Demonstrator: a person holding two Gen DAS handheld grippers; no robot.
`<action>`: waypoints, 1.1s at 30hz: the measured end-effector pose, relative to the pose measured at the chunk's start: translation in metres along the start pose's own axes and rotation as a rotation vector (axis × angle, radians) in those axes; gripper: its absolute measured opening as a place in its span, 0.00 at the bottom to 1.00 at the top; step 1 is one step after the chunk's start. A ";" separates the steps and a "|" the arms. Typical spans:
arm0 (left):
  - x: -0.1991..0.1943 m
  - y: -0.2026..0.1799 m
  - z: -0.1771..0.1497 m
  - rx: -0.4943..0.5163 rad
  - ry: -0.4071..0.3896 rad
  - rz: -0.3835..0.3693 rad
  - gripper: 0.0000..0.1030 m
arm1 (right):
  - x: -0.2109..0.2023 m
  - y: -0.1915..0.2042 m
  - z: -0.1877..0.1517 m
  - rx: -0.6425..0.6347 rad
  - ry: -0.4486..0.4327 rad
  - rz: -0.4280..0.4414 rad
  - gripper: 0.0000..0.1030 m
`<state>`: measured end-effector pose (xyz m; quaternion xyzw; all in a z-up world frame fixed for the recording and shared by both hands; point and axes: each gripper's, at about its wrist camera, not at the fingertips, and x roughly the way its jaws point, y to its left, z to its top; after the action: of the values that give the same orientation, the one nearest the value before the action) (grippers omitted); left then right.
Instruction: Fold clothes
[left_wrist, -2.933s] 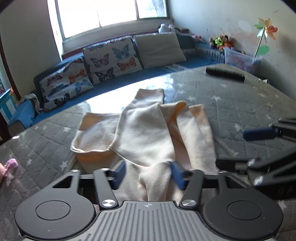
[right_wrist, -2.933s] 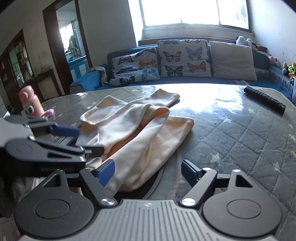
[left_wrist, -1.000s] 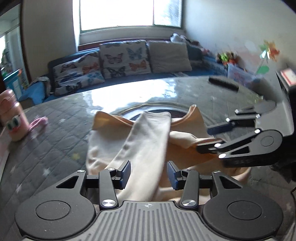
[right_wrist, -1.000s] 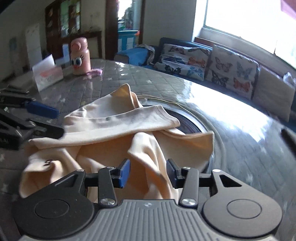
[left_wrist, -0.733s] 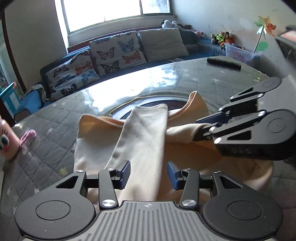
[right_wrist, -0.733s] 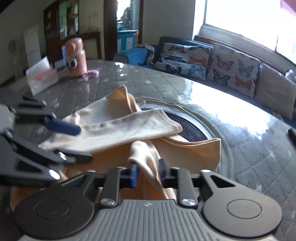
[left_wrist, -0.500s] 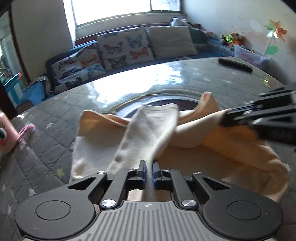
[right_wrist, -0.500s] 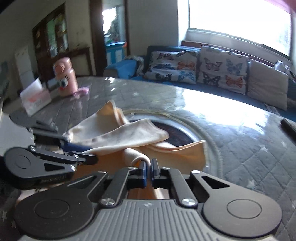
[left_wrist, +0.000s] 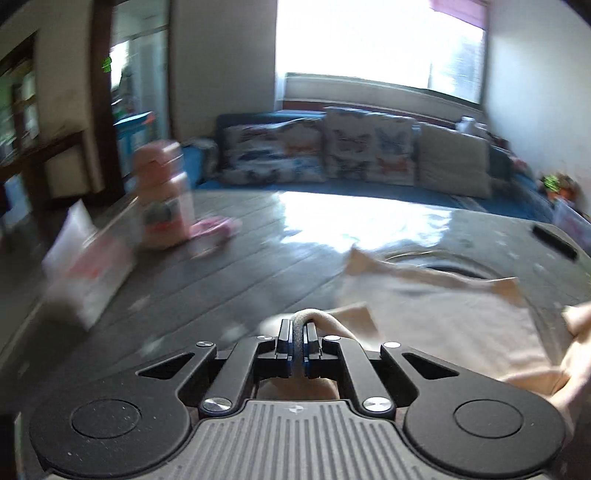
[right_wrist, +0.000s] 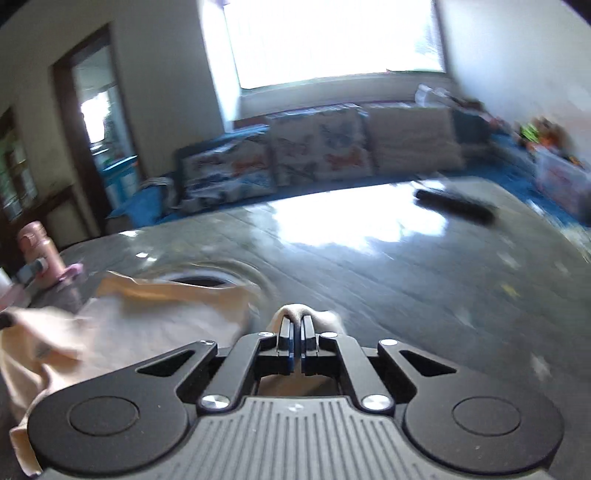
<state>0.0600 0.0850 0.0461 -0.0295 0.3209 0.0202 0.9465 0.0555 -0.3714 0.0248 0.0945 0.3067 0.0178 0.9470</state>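
Observation:
A cream-coloured garment (left_wrist: 454, 325) lies on the grey quilted table (left_wrist: 229, 273), stretched out to the right in the left wrist view. My left gripper (left_wrist: 297, 334) is shut on a fold of its edge, which loops over the fingertips. In the right wrist view the same garment (right_wrist: 155, 317) spreads to the left, and my right gripper (right_wrist: 295, 328) is shut on another fold of it. Both views are blurred by motion. Neither gripper shows in the other's view.
A pink bottle (left_wrist: 164, 199) and a white box (left_wrist: 88, 266) stand on the table's left side. A black remote (right_wrist: 456, 206) lies at the far right. A dark round inset (right_wrist: 199, 282) shows behind the cloth. A sofa with butterfly cushions (left_wrist: 332, 155) runs along the far wall.
Both grippers shut on folds of the garment, then swung apart, the left toward the bottle side and the right toward the remote side. The cloth is now pulled out between them.

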 end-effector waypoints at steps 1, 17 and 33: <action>-0.003 0.012 -0.006 -0.025 0.014 0.017 0.05 | -0.002 -0.009 -0.008 0.020 0.020 -0.022 0.04; -0.012 0.043 -0.043 -0.041 0.107 0.119 0.42 | 0.017 -0.031 -0.035 -0.041 0.124 -0.192 0.55; 0.019 -0.015 -0.037 0.298 0.054 0.096 0.66 | 0.034 -0.012 -0.031 -0.149 0.118 -0.204 0.79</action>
<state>0.0532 0.0681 0.0059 0.1262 0.3465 0.0170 0.9293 0.0649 -0.3747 -0.0221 -0.0088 0.3675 -0.0504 0.9286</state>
